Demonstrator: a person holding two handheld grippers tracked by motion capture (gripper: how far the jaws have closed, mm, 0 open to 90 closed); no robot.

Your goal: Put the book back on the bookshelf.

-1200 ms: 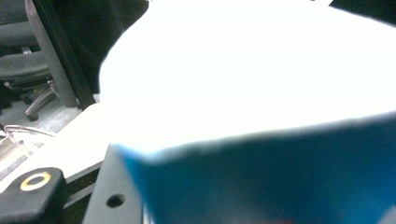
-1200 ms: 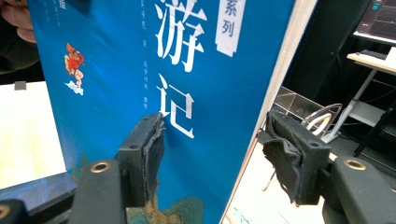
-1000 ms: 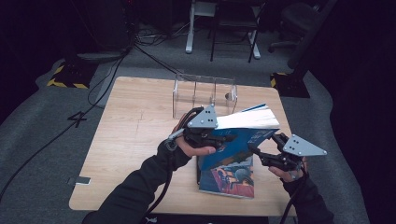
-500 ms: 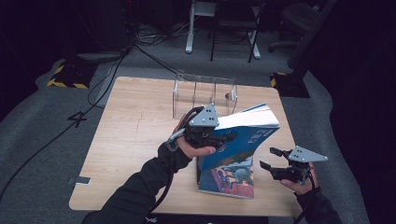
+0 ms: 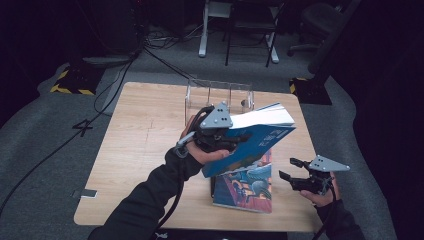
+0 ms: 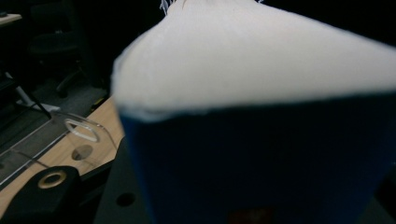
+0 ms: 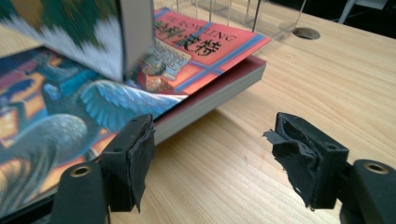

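A thick blue book [image 5: 255,142] is held up, tilted, with its white page edge [image 6: 252,60] uppermost. My left gripper [image 5: 239,140] is shut on it near the spine. Under it a second book with a colourful illustrated cover [image 5: 247,187] lies flat on the table. My right gripper [image 5: 288,168] hovers low over the table's right side, just right of the flat book [image 7: 70,107]. Its jaws have just been opening and stand open with nothing between them [image 7: 215,149]. The lifted book's lower corner [image 7: 84,32] hangs over the flat one.
A clear acrylic rack [image 5: 220,95] stands at the back of the wooden table [image 5: 145,135], just behind the lifted book. A round cable hole [image 7: 306,32] lies near the rack. The table's right edge runs close beside my right hand. Chairs and cables lie beyond the table.
My right gripper has dropped from the blue book's right edge down to just above the table, and its jaws have widened. The left gripper and the blue book have hardly moved.
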